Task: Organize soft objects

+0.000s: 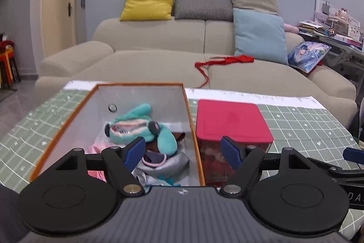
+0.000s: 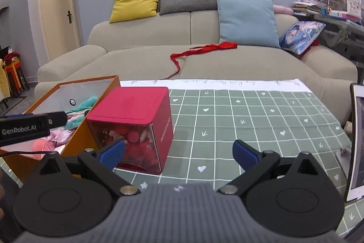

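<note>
An orange-rimmed box stands on the table and holds a teal plush toy, pink fabric and a grey pouch. My left gripper is open and empty, just above the box's near right corner. The box also shows in the right wrist view, with the teal plush toy inside. My right gripper is open and empty above the table, to the right of the red-lidded box. The left gripper's body shows at the left there.
A red-lidded clear box of red and white items stands right of the orange box. The table has a green checked cloth. A tablet stands at the right edge. Behind are a beige sofa with cushions and a red cloth strip.
</note>
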{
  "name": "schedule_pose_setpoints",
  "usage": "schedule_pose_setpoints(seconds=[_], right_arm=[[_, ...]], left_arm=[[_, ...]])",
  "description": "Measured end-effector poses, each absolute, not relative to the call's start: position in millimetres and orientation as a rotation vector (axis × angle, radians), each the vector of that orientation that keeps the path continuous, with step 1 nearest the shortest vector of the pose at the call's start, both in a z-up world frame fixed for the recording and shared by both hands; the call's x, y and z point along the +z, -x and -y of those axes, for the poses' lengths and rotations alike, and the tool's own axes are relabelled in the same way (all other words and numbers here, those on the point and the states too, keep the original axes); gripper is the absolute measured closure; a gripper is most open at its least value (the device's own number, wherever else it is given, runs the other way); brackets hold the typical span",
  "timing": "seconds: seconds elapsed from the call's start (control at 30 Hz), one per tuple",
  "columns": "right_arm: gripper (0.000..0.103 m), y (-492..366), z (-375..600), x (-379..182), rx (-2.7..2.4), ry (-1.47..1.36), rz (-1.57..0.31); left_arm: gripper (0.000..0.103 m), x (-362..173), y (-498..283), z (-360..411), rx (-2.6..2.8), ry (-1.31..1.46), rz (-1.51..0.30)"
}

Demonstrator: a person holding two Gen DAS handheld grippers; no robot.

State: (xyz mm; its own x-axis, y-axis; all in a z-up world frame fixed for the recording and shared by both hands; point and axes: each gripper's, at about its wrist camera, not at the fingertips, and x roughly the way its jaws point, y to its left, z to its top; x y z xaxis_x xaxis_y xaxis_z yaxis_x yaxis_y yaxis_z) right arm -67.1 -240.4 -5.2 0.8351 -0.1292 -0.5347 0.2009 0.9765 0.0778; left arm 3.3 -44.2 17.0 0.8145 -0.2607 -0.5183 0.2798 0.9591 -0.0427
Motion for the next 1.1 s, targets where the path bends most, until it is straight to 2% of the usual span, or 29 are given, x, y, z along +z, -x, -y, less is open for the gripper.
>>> schedule_pose_setpoints(seconds=[1.1], right_arm=[[0.003, 73.2, 238.9, -10.5, -0.245, -0.119, -0.583]], left_arm=[[0.014, 10.4, 1.6, 44.6, -0.324, -0.052, -0.552]])
